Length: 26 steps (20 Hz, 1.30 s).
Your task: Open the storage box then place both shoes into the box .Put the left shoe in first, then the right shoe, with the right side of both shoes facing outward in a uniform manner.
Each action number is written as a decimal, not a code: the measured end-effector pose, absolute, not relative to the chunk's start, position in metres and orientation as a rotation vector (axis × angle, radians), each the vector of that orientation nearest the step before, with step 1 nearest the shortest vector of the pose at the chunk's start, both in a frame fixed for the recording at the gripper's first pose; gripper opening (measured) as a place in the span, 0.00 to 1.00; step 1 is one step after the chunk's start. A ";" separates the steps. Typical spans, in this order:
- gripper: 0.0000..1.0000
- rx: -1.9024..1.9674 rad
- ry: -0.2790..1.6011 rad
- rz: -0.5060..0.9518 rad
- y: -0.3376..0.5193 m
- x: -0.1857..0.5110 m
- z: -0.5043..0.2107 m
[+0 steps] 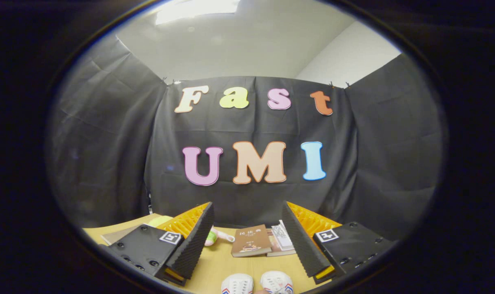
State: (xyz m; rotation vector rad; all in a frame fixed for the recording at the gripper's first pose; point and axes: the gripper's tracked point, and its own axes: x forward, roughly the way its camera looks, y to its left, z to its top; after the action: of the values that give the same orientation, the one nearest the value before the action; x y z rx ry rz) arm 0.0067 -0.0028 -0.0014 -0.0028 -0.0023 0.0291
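**A:** What do I have in the gripper view now?

**B:** My hand-held gripper (247,241) is held level and rather high, with its two fingers spread wide and nothing between them. It holds nothing. Low down between the fingers I see the toes of the two shoes (256,283), side by side on the tabletop (214,261), close under the gripper. Beyond the fingers lies a brown book (250,241), with a paler book (282,237) touching its far side, and just past my left finger a small pink and green toy (214,237). A flat thing (116,234) lies further to that side.

**A:** And the storage box?

**B:** I cannot point to it from here. The task asks me to open it first, so I judge this step is not yet begun.

**A:** How to do it well?

**B:** I think I should tilt the gripper down and look around until I find the box and its lid, before I go near the shoes. I would keep the fingers open like this, come to the lid edge slowly, and close only when both fingers sit on it. I must also take care not to push the shoes, because their direction matters later.
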 end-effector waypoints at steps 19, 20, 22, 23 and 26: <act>1.00 0.503 0.382 0.419 0.066 -0.003 -0.105; 1.00 0.536 0.415 0.440 0.071 -0.004 -0.114; 1.00 0.598 0.483 0.483 0.081 -0.009 -0.130; 1.00 0.626 0.514 0.504 0.086 -0.010 -0.137; 1.00 0.715 0.598 0.579 0.106 -0.019 -0.154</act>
State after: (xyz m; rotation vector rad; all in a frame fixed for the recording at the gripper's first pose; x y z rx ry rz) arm -0.0189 0.1056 -0.1538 0.7146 0.5985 0.5795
